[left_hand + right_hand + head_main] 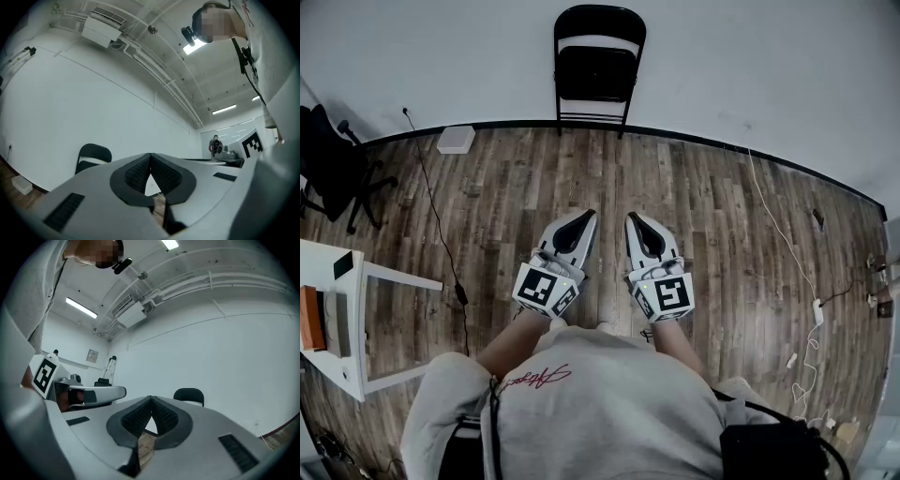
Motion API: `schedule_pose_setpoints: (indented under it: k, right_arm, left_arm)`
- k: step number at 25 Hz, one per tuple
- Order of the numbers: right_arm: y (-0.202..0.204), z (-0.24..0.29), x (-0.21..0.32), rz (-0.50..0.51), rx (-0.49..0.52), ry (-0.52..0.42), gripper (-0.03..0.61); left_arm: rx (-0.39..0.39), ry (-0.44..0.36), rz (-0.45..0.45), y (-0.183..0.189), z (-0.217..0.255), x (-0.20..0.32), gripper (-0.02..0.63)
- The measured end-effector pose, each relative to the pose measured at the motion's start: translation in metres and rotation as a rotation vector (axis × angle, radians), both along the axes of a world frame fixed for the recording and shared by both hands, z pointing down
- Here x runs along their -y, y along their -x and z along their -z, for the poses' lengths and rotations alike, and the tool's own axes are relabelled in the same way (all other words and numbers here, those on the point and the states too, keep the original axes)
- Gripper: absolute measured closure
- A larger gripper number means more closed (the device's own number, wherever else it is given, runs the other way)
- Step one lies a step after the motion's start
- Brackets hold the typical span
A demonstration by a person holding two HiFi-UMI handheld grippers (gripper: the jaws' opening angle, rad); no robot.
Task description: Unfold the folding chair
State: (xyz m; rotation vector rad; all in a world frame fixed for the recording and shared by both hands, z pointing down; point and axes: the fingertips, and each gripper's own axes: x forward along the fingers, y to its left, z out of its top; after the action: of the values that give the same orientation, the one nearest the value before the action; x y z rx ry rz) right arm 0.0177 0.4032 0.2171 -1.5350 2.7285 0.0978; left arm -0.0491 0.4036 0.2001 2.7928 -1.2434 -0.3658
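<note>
A black folding chair (596, 66) stands folded flat against the white wall at the far side of the room. It shows small in the left gripper view as the chair (93, 157) and in the right gripper view as the chair (189, 396). Both grippers are held side by side in front of my body, well short of the chair. My left gripper (590, 217) is shut with nothing between its tips. My right gripper (631, 219) is shut and empty too. In each gripper view the jaws (150, 154) (150, 398) meet at their tips.
A wooden floor (703, 225) stretches between me and the chair. A black office chair (333, 169) and a white table (342, 323) stand at the left. A black cable (436, 220) and a white cable (783, 239) lie on the floor. A white box (456, 140) sits by the wall.
</note>
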Motion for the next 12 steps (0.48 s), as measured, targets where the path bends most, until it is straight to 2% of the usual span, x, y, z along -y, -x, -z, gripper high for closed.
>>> schedule_pose_setpoints:
  k: [12]
  right_arm:
    - [-0.013,0.004,-0.004,-0.026,0.007,-0.022,0.563]
  left_arm:
    - [0.005,-0.002,-0.018,-0.014,-0.003,-0.005,0.598]
